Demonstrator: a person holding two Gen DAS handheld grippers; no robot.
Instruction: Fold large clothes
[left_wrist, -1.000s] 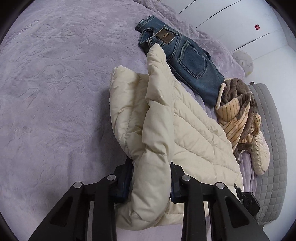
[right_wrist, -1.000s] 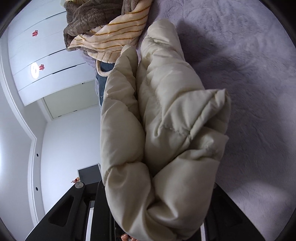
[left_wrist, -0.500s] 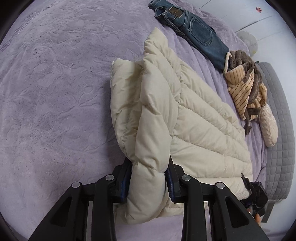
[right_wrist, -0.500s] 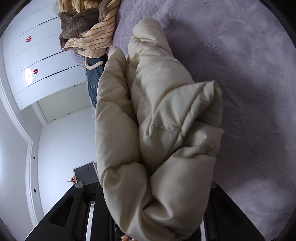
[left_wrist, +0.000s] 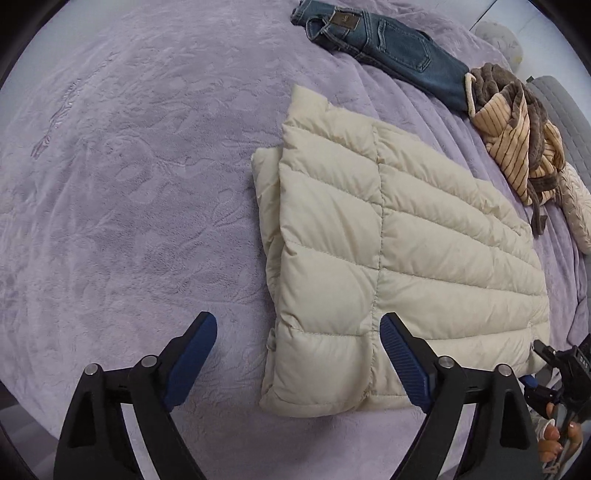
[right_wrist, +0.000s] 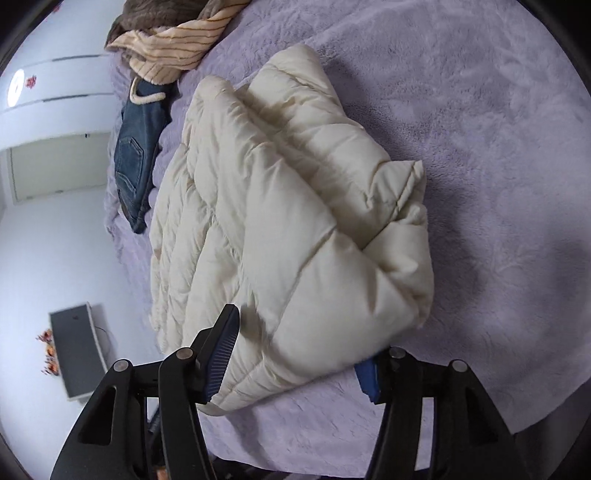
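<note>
A cream quilted puffer jacket (left_wrist: 388, 258) lies folded flat on the purple bed cover (left_wrist: 129, 166). My left gripper (left_wrist: 298, 347) is open, its jaws spread wide just above the jacket's near left corner, holding nothing. In the right wrist view the jacket (right_wrist: 288, 221) lies bunched in thick folds. My right gripper (right_wrist: 299, 354) is open, with its jaws either side of the jacket's near edge and not clamped on it. The right gripper's body also shows at the left wrist view's lower right edge (left_wrist: 561, 373).
Blue jeans (left_wrist: 384, 44) lie beyond the jacket near the far bed edge. A brown and striped garment (left_wrist: 517, 140) is heaped to the right, beside a grey quilted headboard (left_wrist: 561, 110) and a cream knitted item (left_wrist: 576, 206). White walls and a dark cabinet (right_wrist: 74, 350) show left.
Both grippers have let go of the jacket and opened. The jacket has dropped from being held up to lying flat and folded on the bed.
</note>
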